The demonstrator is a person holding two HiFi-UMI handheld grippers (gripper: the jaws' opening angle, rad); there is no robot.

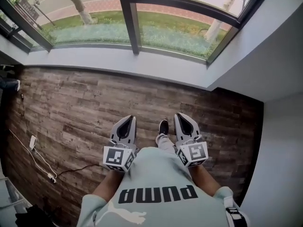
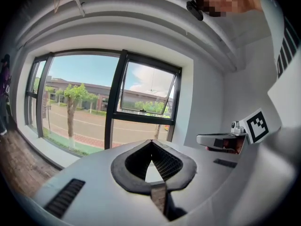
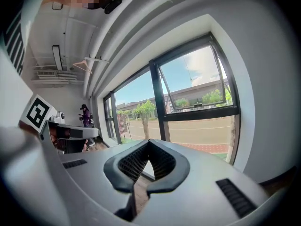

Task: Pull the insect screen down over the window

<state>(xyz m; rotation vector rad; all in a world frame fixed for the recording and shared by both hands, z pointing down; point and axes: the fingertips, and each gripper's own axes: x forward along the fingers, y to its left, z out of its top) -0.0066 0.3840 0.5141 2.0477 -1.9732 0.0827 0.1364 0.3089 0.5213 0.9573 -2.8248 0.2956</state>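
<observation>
The window (image 1: 132,18) with its dark frame runs along the far wall above a white sill (image 1: 118,60). In the left gripper view the window (image 2: 117,102) has a top-hung sash (image 2: 149,94) tilted outward. The right gripper view shows that sash (image 3: 197,86) too. No insect screen can be made out over the glass. My left gripper (image 1: 128,119) and right gripper (image 1: 181,116) are held side by side close to my body, well short of the sill. Both point toward the window. The left gripper (image 2: 151,143) and the right gripper (image 3: 149,142) are shut with nothing between their jaws.
Dark wood-plank floor (image 1: 85,103) lies between me and the sill. My shoe (image 1: 163,126) shows between the grippers. A white charger with its cable (image 1: 33,142) lies on the floor at the left. A white wall (image 1: 284,141) closes the right side. A person (image 3: 85,115) stands far off along the windows.
</observation>
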